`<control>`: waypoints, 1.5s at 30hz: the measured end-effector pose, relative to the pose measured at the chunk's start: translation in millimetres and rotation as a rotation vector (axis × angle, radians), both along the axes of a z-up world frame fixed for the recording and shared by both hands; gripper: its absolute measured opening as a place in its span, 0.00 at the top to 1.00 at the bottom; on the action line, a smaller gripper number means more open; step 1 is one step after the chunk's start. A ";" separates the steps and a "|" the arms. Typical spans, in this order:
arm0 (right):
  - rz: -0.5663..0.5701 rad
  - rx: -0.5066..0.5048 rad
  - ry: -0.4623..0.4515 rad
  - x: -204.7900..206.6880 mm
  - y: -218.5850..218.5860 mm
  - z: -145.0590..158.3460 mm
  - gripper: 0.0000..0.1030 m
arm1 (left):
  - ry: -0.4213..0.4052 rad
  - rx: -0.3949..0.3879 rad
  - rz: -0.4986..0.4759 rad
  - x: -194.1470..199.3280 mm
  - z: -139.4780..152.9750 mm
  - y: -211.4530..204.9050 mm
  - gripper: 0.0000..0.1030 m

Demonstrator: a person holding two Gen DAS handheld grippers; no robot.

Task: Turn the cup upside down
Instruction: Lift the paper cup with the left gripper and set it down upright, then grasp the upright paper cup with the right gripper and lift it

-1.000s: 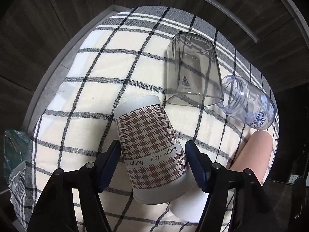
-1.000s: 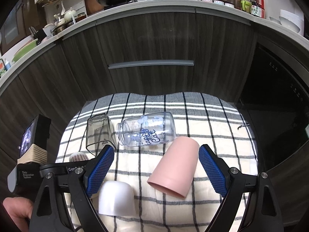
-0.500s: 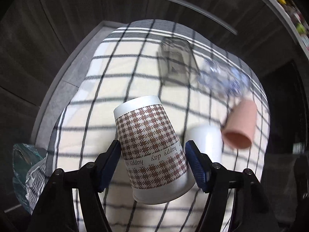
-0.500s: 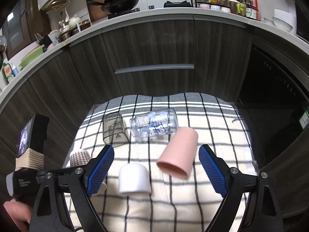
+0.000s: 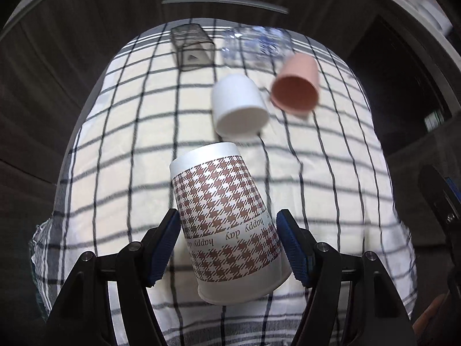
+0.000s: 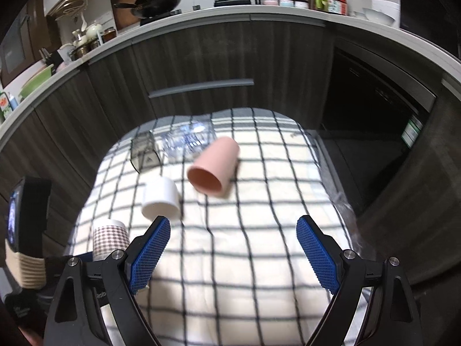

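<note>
My left gripper (image 5: 227,245) is shut on a brown houndstooth paper cup (image 5: 224,219) with "happy day" printed on it. The cup is held above the checked cloth, base pointing away from the camera and rim nearest it. The cup also shows in the right wrist view (image 6: 109,239), at the lower left, held by the left gripper. My right gripper (image 6: 233,253) is open and empty above the near part of the cloth.
On the checked cloth (image 5: 129,132) lie a white cup (image 5: 237,105), a pink cup (image 5: 296,83), a smoky square glass (image 5: 191,47) and a clear printed jar (image 5: 256,44), all on their sides. Dark cabinet fronts (image 6: 201,57) stand behind the table.
Both grippers have pulled back and risen from the table. The left one has lifted the houndstooth cup off the cloth. The other cups now look farther away.
</note>
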State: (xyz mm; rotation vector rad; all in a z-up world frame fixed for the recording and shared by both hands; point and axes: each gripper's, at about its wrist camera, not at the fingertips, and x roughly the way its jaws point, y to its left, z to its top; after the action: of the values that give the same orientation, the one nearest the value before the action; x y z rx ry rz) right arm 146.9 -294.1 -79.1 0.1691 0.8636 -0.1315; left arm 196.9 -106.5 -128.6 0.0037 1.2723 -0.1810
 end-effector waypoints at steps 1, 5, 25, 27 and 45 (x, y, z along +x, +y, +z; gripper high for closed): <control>-0.005 -0.001 0.006 -5.2 -1.6 -3.2 0.13 | 0.001 -0.002 -0.011 -6.1 -2.6 -3.1 0.34; -0.020 -0.001 0.033 -23.1 -5.0 -17.8 0.13 | 0.026 -0.009 -0.039 -18.0 -16.1 -12.0 0.34; -0.090 0.027 0.079 -42.1 -22.4 -43.5 0.13 | 0.121 0.060 -0.195 -19.5 -49.8 -51.9 0.16; -0.087 0.028 0.074 -41.5 -21.3 -39.8 0.13 | 0.113 0.050 -0.187 -20.8 -44.9 -47.1 0.16; 0.120 0.116 0.268 8.8 36.9 -26.6 0.13 | -0.132 0.026 0.015 -43.0 31.7 47.5 0.12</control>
State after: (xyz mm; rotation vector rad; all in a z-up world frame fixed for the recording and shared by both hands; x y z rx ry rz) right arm 155.7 -257.2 -105.7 0.2100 1.1470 0.0094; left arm 153.9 -59.0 -96.9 0.0283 1.1426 -0.1487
